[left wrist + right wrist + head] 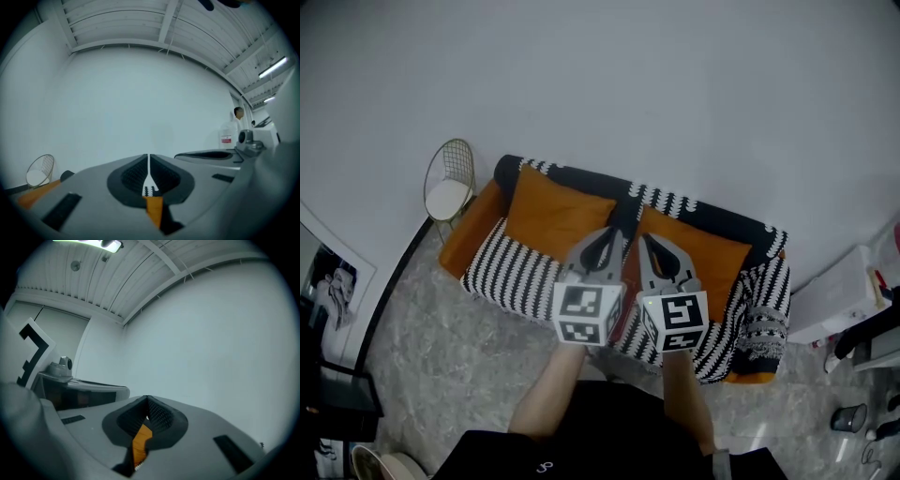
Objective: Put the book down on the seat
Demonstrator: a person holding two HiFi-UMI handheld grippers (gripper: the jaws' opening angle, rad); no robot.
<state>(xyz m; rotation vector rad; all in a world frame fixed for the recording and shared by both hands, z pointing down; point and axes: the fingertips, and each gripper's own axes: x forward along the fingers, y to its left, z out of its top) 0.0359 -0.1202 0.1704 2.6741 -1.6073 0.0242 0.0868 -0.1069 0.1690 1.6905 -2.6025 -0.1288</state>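
1. Left gripper [605, 242]: held out level over the sofa, pointing at the white wall [675, 94]. In the left gripper view [148, 161] the jaws stand together, only a hairline of light between them, nothing clamped.

2. Right gripper [654, 248]: just beside the left one, also level. In the right gripper view [146, 403] the jaws are closed and hold nothing; the orange below them is sofa fabric showing through.

3. Sofa [741, 225]: against the wall, with a black-and-white striped cover. Its seat [511, 272] runs under both grippers.

4. Orange cushions, two: one [553, 211] at the left of the backrest, one [717, 253] at the right.

5. Patterned throw [764, 319]: draped over the sofa's right end.

6. Wire chair [450, 187]: gold frame, white pad, just beside the sofa's left end.

7. Book: not plainly seen in any view. A dark reddish strip [623, 319] shows between the two marker cubes, over the seat; I cannot tell whether it is the book.

8. Floor [422, 337]: grey, marbled.
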